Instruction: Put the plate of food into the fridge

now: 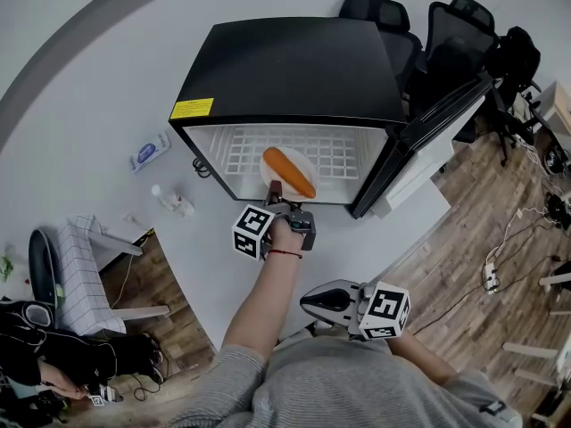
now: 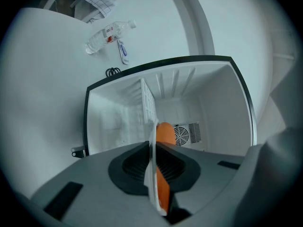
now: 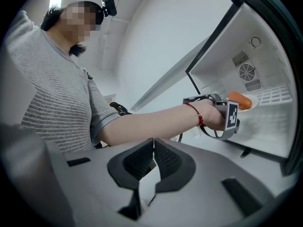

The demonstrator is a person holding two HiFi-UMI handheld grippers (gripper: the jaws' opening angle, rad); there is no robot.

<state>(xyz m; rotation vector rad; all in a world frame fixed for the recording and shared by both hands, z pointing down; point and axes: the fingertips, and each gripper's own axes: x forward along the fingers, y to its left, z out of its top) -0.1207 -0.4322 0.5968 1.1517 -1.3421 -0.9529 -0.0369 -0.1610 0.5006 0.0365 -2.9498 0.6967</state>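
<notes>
Head view, left tongs (image 1: pixel 277 192) pinching the rim of the white plate (image 1: pixel 302 162) with long orange food (image 1: pixel 288 173) on it, plate inside the open black fridge (image 1: pixel 294 69) over its wire shelf (image 1: pixel 236 150), right tongs (image 1: pixel 308 302) closed tight with nothing in them, near the person's body.

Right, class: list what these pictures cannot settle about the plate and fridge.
- Whether the plate touches the wire shelf: head view looks from above; left gripper view shows it edge-on in the left tool.
- What the orange food is: small in head view, hidden by the plate in left gripper view.
- Print on the yellow sticker, head view: too small.
- Label on the bottle, left gripper view: too small.
</notes>
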